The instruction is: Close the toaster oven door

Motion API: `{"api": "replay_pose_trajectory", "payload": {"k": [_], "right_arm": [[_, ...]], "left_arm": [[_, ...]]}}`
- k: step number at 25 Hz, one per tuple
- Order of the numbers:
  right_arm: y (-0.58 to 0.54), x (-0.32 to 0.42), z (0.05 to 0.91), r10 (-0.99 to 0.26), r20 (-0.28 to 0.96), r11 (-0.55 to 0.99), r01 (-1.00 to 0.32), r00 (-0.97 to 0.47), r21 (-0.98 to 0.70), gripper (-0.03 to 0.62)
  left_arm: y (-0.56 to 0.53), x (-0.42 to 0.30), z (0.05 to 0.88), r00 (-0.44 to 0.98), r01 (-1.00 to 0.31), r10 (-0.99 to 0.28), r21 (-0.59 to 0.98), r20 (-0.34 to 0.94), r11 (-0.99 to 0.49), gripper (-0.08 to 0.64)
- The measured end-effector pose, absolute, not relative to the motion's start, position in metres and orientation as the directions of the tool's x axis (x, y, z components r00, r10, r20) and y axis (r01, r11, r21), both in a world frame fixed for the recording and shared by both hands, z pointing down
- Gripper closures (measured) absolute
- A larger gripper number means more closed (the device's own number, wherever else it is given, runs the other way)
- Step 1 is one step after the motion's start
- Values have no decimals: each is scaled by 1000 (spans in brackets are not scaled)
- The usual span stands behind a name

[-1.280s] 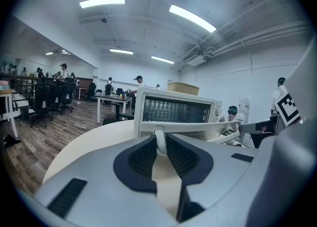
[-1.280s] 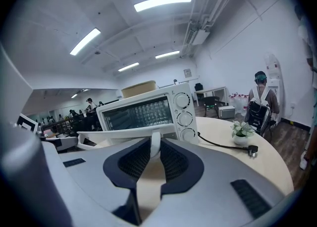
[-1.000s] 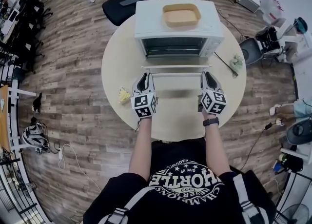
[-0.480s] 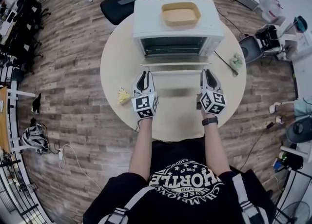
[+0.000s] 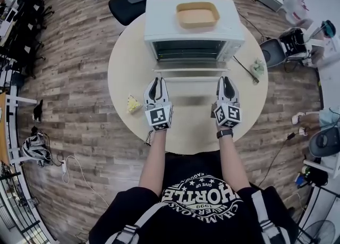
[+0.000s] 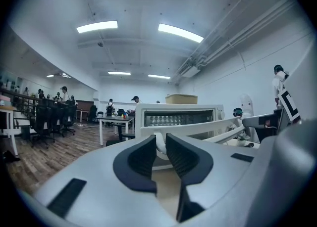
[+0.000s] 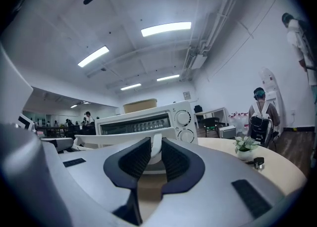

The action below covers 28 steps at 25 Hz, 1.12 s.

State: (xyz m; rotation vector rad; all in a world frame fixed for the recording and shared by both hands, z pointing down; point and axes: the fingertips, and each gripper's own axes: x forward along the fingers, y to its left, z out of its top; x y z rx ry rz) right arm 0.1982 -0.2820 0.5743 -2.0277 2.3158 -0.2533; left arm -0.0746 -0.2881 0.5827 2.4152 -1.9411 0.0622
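The white toaster oven (image 5: 194, 30) stands at the back of the round table (image 5: 186, 128), with a tan tray (image 5: 197, 15) on its roof. Its door (image 5: 191, 73) hangs open, about level, with the handle bar (image 5: 191, 79) along its near edge. My left gripper (image 5: 155, 81) is shut on the handle's left end, my right gripper (image 5: 225, 79) on its right end. In the left gripper view the white handle (image 6: 159, 143) sits between the dark pads (image 6: 143, 157). The right gripper view shows the same grip on the handle (image 7: 155, 148), with the oven's knobs (image 7: 183, 118) beyond.
A yellow crumpled thing (image 5: 134, 103) lies on the table left of my left gripper. A small plant (image 5: 258, 67) and a black cable (image 5: 243, 68) sit near the table's right edge. A black chair (image 5: 133, 1) stands behind the table.
Both grippers have turned a little while staying at the handle; the right one's marker cube has swung slightly inward. The door looks unchanged.
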Motion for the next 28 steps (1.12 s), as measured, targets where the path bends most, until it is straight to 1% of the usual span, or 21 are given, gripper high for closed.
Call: {"api": "replay_pose_trajectory", "payload": {"k": [4,28], "right_arm": [[-281,197,574,-990,55,118,-984,-127,-136,515],[-304,198,556,-985,-28,171,-973,-169,-152,515]], "left_arm": [[-286,-75,582,206,-978,-977,-7,46,-207,485],[-309,-76,567,169,-986,-985,2,-25,-169,486]]}}
